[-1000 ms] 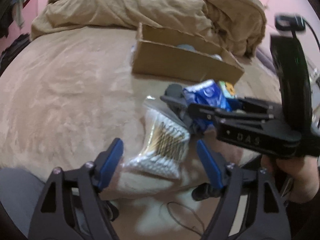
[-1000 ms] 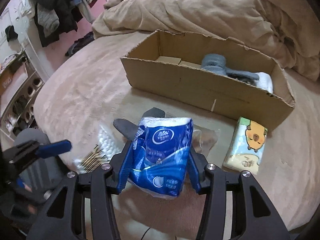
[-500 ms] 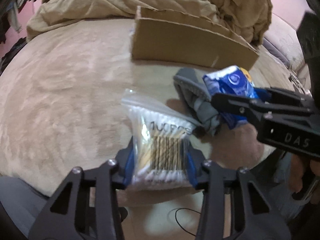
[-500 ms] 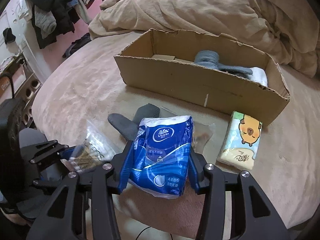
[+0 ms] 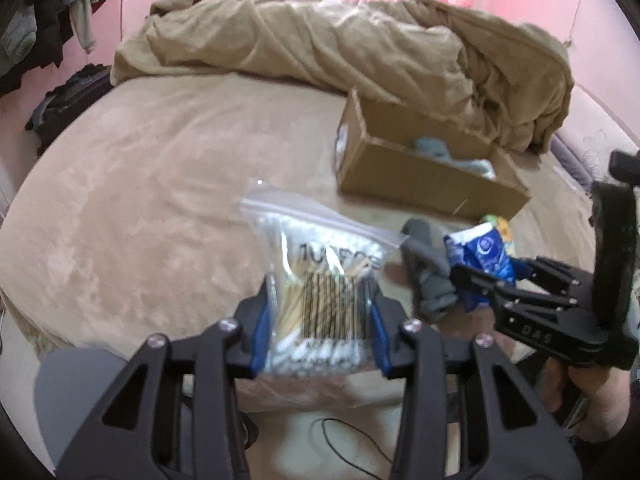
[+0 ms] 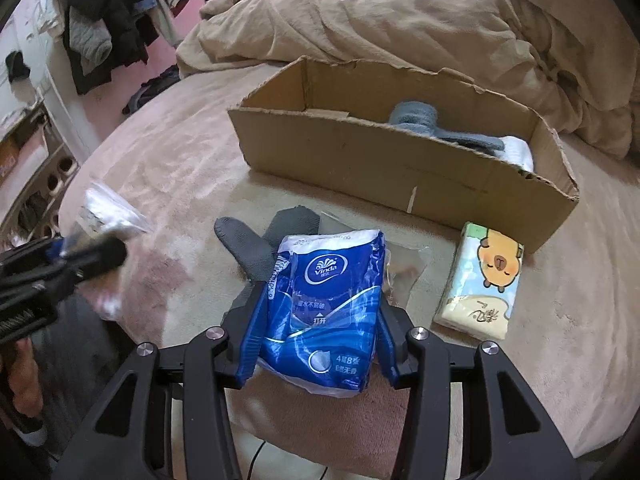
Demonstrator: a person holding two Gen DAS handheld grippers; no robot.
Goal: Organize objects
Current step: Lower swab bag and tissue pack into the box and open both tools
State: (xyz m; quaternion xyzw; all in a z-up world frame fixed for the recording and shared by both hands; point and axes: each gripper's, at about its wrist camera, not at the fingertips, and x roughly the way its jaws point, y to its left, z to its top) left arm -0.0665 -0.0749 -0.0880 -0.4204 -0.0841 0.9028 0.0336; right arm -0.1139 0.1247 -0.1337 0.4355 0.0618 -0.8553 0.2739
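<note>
Lifted off bed [image 5: 132, 184]: swab bag [image 5: 320, 280], left fingers [image 5: 262, 320] just clamped on it. Right fingers [image 6: 250, 340] clamp tissue pack [image 6: 324, 312], box [image 6: 400, 168] at twelve o'clock, probably both bound there.

Blue-and-white tissue pack [image 6: 324, 308], grey socks [image 6: 256, 236], brown cardboard box [image 6: 400, 160], tan blanket [image 6: 400, 12], blue-padded black tongs [image 6: 318, 344]
</note>
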